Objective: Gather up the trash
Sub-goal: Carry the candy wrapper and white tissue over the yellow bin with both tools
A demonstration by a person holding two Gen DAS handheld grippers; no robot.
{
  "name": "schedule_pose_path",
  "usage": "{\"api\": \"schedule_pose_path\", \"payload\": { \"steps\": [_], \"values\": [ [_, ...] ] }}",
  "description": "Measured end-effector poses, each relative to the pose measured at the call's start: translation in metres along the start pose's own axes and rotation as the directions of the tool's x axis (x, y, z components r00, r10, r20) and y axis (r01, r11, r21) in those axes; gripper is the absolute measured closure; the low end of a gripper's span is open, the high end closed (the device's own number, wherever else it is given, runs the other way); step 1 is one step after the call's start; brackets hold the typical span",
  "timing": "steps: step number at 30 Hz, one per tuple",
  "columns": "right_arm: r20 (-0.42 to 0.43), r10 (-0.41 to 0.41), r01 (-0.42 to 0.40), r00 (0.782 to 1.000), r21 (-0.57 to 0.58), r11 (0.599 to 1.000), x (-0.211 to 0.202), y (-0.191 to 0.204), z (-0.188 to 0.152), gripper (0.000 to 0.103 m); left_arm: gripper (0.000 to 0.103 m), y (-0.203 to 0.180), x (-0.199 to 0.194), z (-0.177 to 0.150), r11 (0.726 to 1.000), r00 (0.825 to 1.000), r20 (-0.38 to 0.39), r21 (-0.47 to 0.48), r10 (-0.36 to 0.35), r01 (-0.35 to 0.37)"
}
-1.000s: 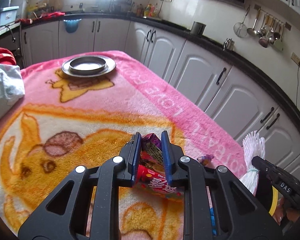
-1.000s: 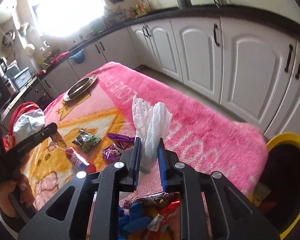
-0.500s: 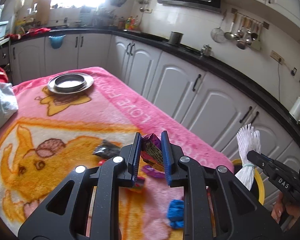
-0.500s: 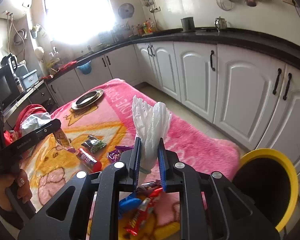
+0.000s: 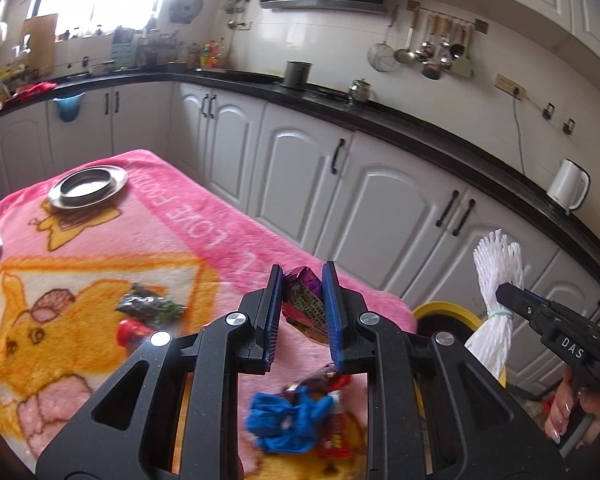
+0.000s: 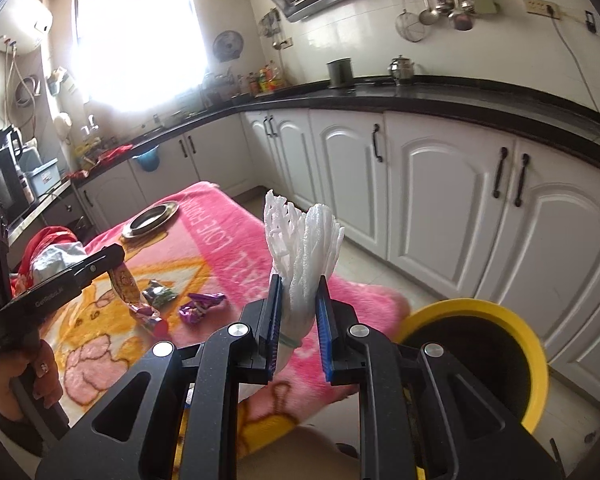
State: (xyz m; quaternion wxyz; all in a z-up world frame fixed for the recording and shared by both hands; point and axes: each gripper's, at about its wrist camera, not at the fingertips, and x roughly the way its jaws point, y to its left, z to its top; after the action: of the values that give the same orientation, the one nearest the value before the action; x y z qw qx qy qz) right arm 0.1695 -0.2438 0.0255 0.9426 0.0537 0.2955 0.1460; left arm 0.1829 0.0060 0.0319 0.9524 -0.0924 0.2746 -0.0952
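The left gripper (image 5: 302, 312) is clamped on a crumpled snack wrapper (image 5: 303, 305), held in the air over the pink blanket (image 5: 204, 220) near its edge. The right gripper (image 6: 297, 322) is closed on a white foam net (image 6: 304, 248) tied with a rubber band, raised beside the blanket's corner, with the yellow bin (image 6: 500, 312) just to its right on the floor. On the blanket lie a green wrapper (image 6: 159, 293), a purple wrapper (image 6: 200, 305), a blue glove (image 5: 284, 424) and a red wrapper (image 5: 334, 440) near its front edge, and a metal plate (image 5: 87, 186) at its far end.
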Motion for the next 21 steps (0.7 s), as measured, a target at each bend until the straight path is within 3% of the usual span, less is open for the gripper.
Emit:
{"api": "schedule_pose_path", "payload": {
  "steps": [21],
  "values": [
    [0.021,-0.198,0.194,0.98,0.119,0.974,-0.046,-0.099,-0.032,0.087,0.089,-0.117,0.041,-0.03,0.976,0.989,-0.079,0.171,-0.124,0.136]
  ]
}}
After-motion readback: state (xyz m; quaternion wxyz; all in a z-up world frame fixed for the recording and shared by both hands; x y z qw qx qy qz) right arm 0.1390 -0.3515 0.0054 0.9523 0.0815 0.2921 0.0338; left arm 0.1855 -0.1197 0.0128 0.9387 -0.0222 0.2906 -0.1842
